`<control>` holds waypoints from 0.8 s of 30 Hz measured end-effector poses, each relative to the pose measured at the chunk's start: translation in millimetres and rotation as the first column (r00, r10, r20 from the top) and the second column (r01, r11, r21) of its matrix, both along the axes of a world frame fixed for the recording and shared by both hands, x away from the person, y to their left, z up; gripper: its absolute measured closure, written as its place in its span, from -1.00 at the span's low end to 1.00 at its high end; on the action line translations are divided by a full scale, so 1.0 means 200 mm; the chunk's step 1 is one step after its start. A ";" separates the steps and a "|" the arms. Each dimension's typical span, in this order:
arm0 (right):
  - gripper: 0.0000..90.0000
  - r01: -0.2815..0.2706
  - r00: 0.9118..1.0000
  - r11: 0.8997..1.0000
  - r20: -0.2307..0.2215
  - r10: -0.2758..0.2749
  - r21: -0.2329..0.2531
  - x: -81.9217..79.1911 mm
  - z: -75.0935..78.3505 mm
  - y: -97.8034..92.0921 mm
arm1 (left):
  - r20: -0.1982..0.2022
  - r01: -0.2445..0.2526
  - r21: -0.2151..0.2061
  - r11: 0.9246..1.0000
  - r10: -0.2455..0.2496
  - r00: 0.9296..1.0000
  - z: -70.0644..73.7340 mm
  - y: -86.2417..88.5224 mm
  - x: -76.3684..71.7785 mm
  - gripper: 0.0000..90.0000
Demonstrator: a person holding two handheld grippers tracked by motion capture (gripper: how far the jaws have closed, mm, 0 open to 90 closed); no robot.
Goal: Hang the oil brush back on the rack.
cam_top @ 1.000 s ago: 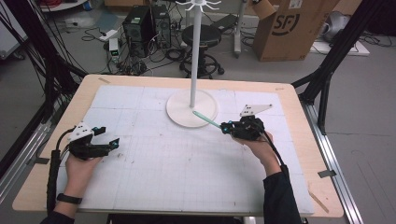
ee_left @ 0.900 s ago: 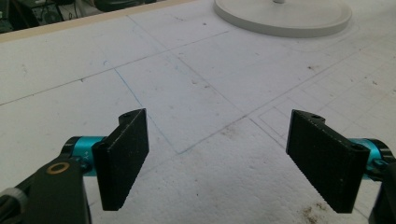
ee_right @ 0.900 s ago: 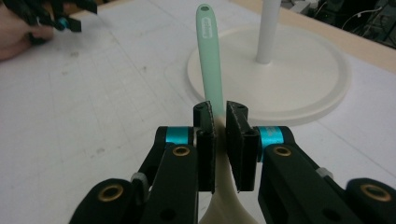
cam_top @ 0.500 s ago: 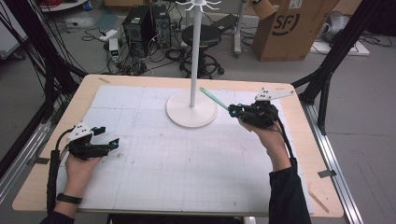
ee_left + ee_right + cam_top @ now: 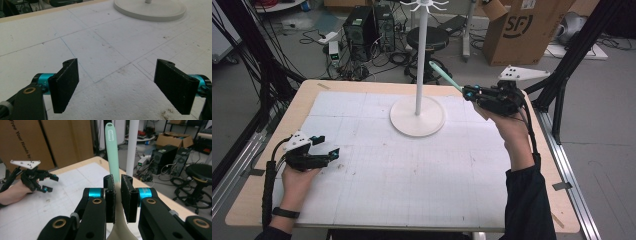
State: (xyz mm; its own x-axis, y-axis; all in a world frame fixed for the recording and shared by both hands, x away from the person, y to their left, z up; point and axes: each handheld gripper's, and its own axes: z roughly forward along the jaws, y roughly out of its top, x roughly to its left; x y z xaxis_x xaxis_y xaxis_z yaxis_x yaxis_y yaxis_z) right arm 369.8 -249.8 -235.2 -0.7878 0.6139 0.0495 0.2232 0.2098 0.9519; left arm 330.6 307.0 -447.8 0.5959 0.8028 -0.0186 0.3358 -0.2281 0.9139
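The right gripper (image 5: pixel 469 93) is clamped on a mint spatula (image 5: pixel 444 76), its 2 jaws pinching the pale neck so the handle sticks out ahead; in the right gripper view the handle (image 5: pixel 111 147) rises between the jaws, a hanging hole at its tip. Over the last second this gripper has lifted the spatula off the mat beside the stand's base (image 5: pixel 417 116) and carried it up and back, so it now hangs in the air to the right of the pole (image 5: pixel 420 55), handle aimed at it. I judge the aim is to hang the spatula on 1 of the hooks (image 5: pixel 423 5) at the top, and the lift is only partly done: the tip sits well below them. The left gripper (image 5: pixel 328 147) has not moved, resting low over the mat (image 5: pixel 377 170) near the table's left edge with its jaws spread wide and nothing between them. The hooks are cut off by the top of the high view, so their shape is hard to tell. The spatula's blade is hidden under the right gripper's body.
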 end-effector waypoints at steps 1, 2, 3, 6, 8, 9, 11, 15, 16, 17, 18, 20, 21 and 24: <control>0.84 -0.004 1.000 1.000 0.001 0.004 0.003 0.00 0.02 0.00 | 0.000 0.000 0.000 1.000 0.000 1.000 0.00 0.00 0.00 -0.54; 0.84 -0.005 1.000 1.000 0.007 0.005 0.003 0.00 0.04 0.00 | 0.001 0.000 0.001 1.000 0.000 1.000 0.00 0.00 0.00 -0.54; 0.84 -0.007 1.000 1.000 0.008 0.007 0.006 0.00 0.06 0.00 | -0.001 0.001 0.000 1.000 -0.001 1.000 0.00 0.00 0.00 -0.54; 0.84 -0.003 1.000 1.000 0.013 0.003 0.005 -0.01 0.12 0.01 | 0.000 0.001 -0.001 1.000 -0.001 1.000 0.00 0.00 0.00 -0.54; 0.84 -0.001 1.000 1.000 0.018 0.001 -0.001 -0.01 0.15 0.01 | 0.001 0.001 0.001 1.000 -0.001 1.000 0.00 0.00 0.00 -0.54; 0.84 0.000 1.000 1.000 0.019 0.000 -0.002 0.00 0.17 0.01 | 0.000 0.001 -0.002 1.000 -0.001 1.000 0.00 0.00 0.00 -0.54; 0.84 0.001 1.000 1.000 0.019 -0.001 -0.005 0.00 0.19 0.01 | 0.000 0.001 -0.001 1.000 -0.001 1.000 0.00 0.00 0.00 -0.54; 0.84 0.007 1.000 1.000 0.029 -0.006 -0.016 -0.01 0.25 0.01 | -0.001 0.001 -0.002 1.000 -0.001 1.000 0.00 0.00 0.00 -0.54; 0.84 0.007 0.999 1.000 0.035 -0.007 -0.018 -0.01 0.26 0.01 | 0.000 0.001 -0.002 1.000 -0.001 1.000 0.00 0.00 0.00 -0.54; 0.84 0.009 0.999 1.000 0.035 -0.008 -0.017 -0.01 0.28 0.01 | 0.000 0.001 -0.001 1.000 -0.001 1.000 0.00 0.00 0.00 -0.54; 0.84 0.014 0.999 1.000 0.036 -0.014 -0.017 -0.01 0.29 0.01 | 0.000 0.001 -0.001 1.000 -0.001 1.000 0.00 0.00 0.00 -0.54; 0.84 0.017 0.999 1.000 0.043 -0.016 -0.016 -0.01 0.32 0.01 | 0.001 0.003 0.000 1.000 -0.003 1.000 0.00 0.00 0.00 -0.54; 0.84 0.019 0.999 1.000 0.046 -0.018 -0.016 -0.01 0.33 0.01 | 0.000 0.002 -0.001 1.000 -0.002 1.000 0.00 0.00 0.00 -0.54; 0.84 0.020 0.998 1.000 0.059 -0.019 -0.015 -0.01 0.37 0.02 | 0.000 0.002 -0.001 1.000 -0.002 1.000 0.00 0.00 0.00 -0.54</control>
State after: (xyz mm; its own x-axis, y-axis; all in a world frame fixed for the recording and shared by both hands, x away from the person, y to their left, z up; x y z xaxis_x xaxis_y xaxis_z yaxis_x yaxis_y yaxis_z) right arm 366.9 -245.9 -160.6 -0.7772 0.6292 -0.0062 0.1709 0.2205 0.9603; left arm 330.6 306.9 -447.8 0.5972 0.8019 -0.0198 0.3356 -0.2274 0.9141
